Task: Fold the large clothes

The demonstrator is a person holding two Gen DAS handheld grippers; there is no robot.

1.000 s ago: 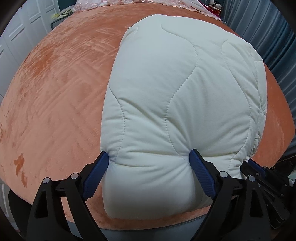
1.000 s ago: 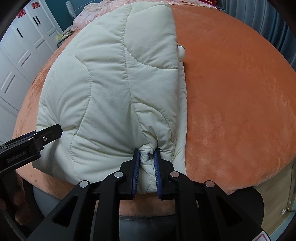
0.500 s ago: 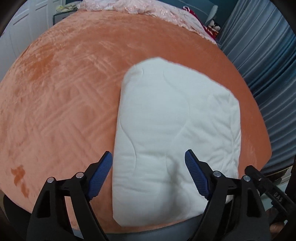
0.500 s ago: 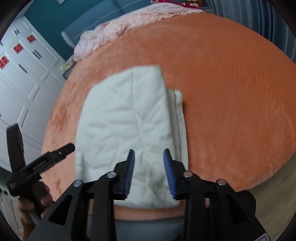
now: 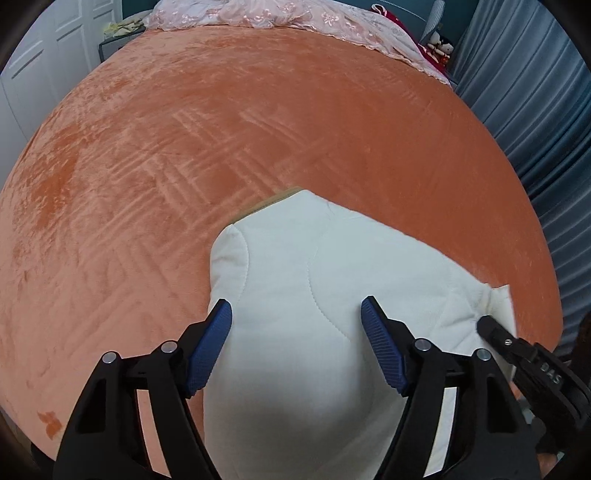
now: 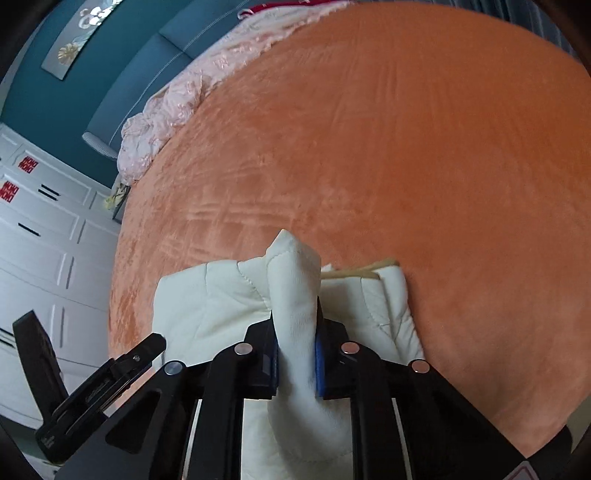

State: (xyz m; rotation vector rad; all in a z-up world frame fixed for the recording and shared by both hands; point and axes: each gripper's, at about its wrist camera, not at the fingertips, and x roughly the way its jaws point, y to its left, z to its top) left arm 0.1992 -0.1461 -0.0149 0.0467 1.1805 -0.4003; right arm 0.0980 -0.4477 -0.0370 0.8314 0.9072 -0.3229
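A cream quilted padded garment lies folded at the near edge of the orange bed. My left gripper is open, its blue fingers wide on either side of the garment's near part, not pinching it. My right gripper is shut on a raised fold of the garment and holds it up above the rest of the cloth. The right gripper's tip shows at the garment's right edge in the left wrist view. A tan lining edge peeks out at the garment's far side.
The orange plush cover stretches far ahead. A pink lace bedspread is bunched at the headboard end. White wardrobe doors stand to the left, blue curtains to the right. The left gripper's body shows at lower left.
Both grippers rose and drew back toward the near edge. My right gripper, open half a second ago, has closed on a fold and lifted it. My left stays open.
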